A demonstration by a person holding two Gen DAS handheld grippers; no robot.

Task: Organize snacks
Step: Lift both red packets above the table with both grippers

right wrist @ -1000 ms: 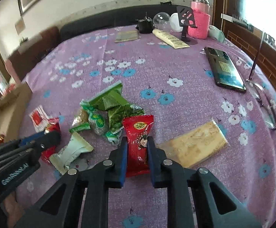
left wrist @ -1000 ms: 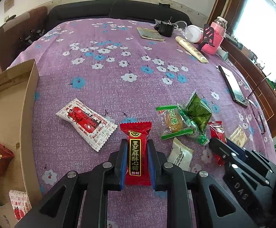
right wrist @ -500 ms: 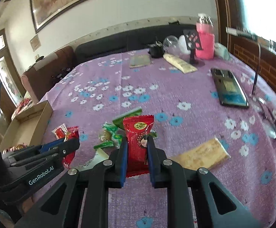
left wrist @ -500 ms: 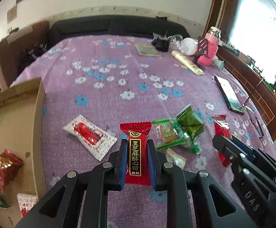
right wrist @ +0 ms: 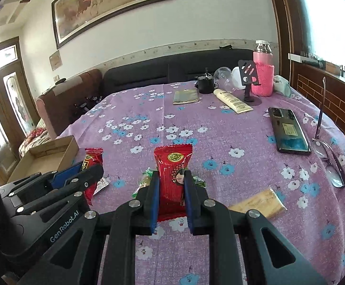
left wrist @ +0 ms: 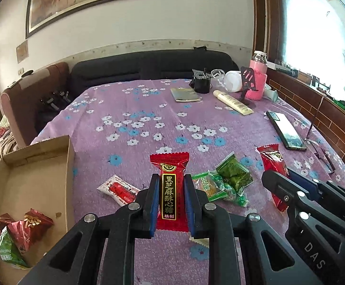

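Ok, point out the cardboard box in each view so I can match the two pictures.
Left wrist view: the cardboard box fills the lower left, open, with a few wrapped snacks inside.
Right wrist view: the same box sits small at mid left, beyond the left gripper.
Shared landmark: the pink bottle at the table's far right.

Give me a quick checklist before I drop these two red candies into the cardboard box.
1. Left gripper shut on its red sesame candy: ok.
2. Right gripper shut on its red girl-face candy: ok.
3. Both candies lifted off the purple tablecloth: ok.
4. Cardboard box open with bare floor left: ok.
5. Snacks still loose on the cloth, such as the green packets: not ok.
6. Grip firm enough for the carry: cannot tell.
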